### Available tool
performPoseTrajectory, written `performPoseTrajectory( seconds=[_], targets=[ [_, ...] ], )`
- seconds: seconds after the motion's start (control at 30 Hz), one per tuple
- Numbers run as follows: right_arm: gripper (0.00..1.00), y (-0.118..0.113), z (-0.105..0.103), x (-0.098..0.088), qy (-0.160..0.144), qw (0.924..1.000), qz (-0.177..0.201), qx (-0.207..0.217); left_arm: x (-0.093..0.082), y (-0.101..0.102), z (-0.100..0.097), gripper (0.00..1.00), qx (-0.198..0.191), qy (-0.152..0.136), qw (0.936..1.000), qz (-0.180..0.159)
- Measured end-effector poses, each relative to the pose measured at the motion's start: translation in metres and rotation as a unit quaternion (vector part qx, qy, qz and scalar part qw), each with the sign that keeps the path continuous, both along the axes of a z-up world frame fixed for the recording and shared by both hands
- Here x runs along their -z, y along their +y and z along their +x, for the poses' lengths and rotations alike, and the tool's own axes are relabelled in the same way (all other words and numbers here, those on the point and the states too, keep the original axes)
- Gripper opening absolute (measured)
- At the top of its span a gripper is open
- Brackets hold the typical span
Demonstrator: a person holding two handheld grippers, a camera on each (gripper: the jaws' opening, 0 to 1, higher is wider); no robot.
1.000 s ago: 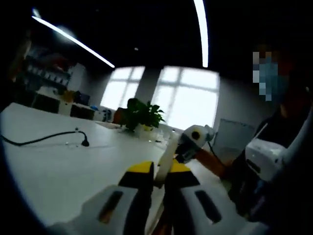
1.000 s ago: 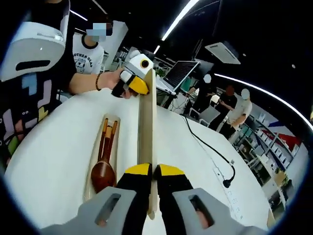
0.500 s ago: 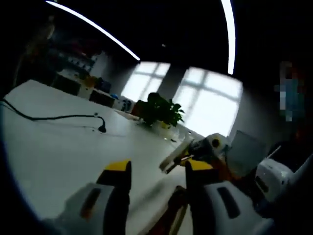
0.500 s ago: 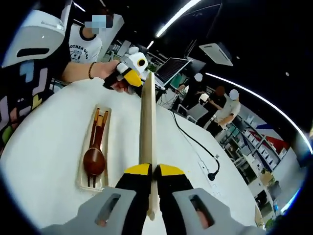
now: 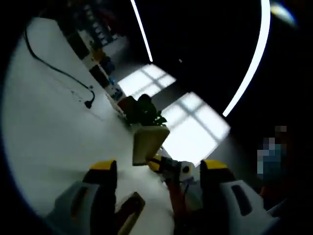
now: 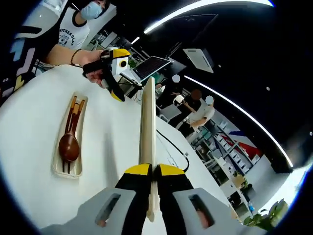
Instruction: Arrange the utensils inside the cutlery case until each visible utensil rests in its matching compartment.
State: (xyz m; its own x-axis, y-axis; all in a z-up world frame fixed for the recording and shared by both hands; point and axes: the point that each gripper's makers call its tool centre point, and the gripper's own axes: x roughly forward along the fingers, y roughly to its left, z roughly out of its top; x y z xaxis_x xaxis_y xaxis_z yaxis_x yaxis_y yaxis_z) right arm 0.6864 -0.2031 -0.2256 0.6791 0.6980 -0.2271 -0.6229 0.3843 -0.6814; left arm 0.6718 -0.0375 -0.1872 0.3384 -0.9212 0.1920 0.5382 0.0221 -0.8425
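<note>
In the right gripper view, the right gripper [image 6: 153, 171] has its two yellow-tipped jaws pressed together on the case lid [image 6: 147, 142], a long pale flat piece seen edge-on. The lid runs from the jaws at 6 o'clock up toward 12 o'clock, lifted above the white table [image 6: 107, 161].

At 9 o'clock from the lid, the cutlery case [image 6: 70, 139] lies flat on the table, apart from the lid. Inside it rest a brown wooden spoon [image 6: 69, 142], with its round bowl toward the near end, and a pair of chopsticks [image 6: 73, 128] beside it. I cannot tell if the tray has separate slots.

At 11 o'clock a person's hand [image 6: 93, 61] holds the left gripper [image 6: 114, 85] above the table, past the far end of the case. It touches nothing that I can see.

A black cable [image 6: 172, 145] lies on the table at 3 o'clock from the lid.

In the left gripper view, the left gripper [image 5: 159, 171] has its jaws wide apart with nothing between them. Between the jaws, farther off, the lid's end [image 5: 147, 144] shows, with the right gripper just under it. A green plant [image 5: 143, 109] stands at 12 o'clock from the lid
</note>
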Motion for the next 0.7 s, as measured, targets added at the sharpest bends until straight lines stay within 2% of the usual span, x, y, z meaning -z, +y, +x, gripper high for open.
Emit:
performPoseTrajectory(
  seconds=[0.03,0.13,0.27,0.37,0.47,0.53,0.7],
  targets=[
    [0.02,0.000,0.000,-0.001,-0.003,1.0000,0.002,0.001,0.001,0.000,0.002,0.81,0.003,0.003,1.0000,-0.002],
    [0.02,-0.004,0.003,-0.007,-0.039,0.9989,-0.016,0.019,0.003,0.001,0.008,0.81,0.005,0.021,0.9997,-0.008],
    [0.02,-0.002,0.001,-0.009,-0.068,0.9967,-0.037,0.026,-0.004,0.005,0.015,0.81,0.011,0.049,0.9980,-0.039],
    [0.02,0.001,0.002,-0.008,-0.087,0.9940,-0.059,0.028,-0.005,0.011,0.026,0.74,0.006,0.059,0.9972,-0.045],
    [0.03,0.004,0.001,-0.008,-0.121,0.9883,-0.089,0.028,-0.005,0.018,0.039,0.68,-0.003,0.085,0.9946,-0.058],
    [0.03,0.008,-0.001,-0.011,-0.149,0.9831,-0.103,0.026,-0.002,0.023,0.049,0.69,-0.009,0.108,0.9919,-0.065],
    [0.03,0.014,-0.008,-0.014,-0.175,0.9769,-0.121,0.018,0.007,0.031,0.070,0.69,-0.012,0.149,0.9861,-0.074]
  ],
)
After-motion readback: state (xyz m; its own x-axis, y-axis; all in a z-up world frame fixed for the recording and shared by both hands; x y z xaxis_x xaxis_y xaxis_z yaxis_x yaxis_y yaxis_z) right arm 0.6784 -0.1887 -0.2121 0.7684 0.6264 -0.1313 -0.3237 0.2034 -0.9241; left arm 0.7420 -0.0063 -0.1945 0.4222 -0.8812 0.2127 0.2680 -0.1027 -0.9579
